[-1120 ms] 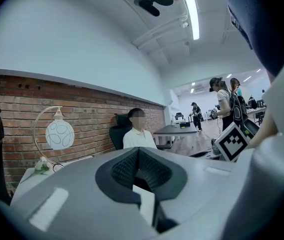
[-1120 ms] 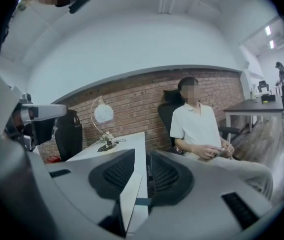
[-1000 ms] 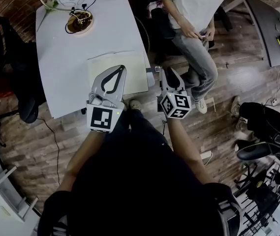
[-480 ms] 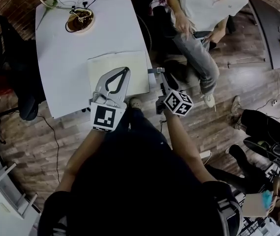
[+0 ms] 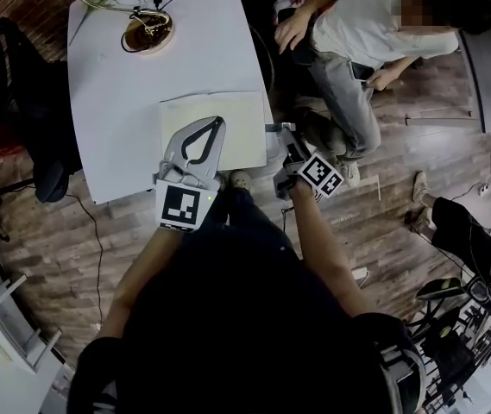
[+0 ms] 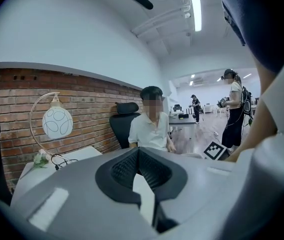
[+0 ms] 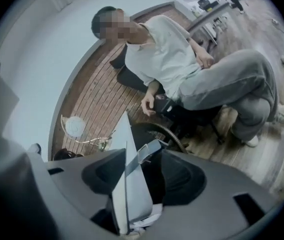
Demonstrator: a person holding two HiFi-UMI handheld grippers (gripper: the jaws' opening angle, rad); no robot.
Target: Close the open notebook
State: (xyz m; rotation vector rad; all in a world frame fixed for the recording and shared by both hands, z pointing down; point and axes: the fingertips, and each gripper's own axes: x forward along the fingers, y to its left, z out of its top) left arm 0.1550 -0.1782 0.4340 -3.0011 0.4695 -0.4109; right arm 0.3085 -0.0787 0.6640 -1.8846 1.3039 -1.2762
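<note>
White table (image 5: 133,93) with notebook (image 5: 238,128) at edge

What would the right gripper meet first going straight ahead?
Likely the right edge of the notebook with its grey strap, seemingly between the right gripper fingers, which have just been opening; depth unclear.

Matt white table (image 5: 124,102), smooth top. Pale notebook (image 5: 219,110), matt paper. Wood-plank floor (image 5: 400,222), slight sheen. Far wall (image 6: 97,114): rough red brick. Matt grey plastic on left gripper (image 5: 215,124); its pads (image 6: 124,169) are black and ribbed.
</note>
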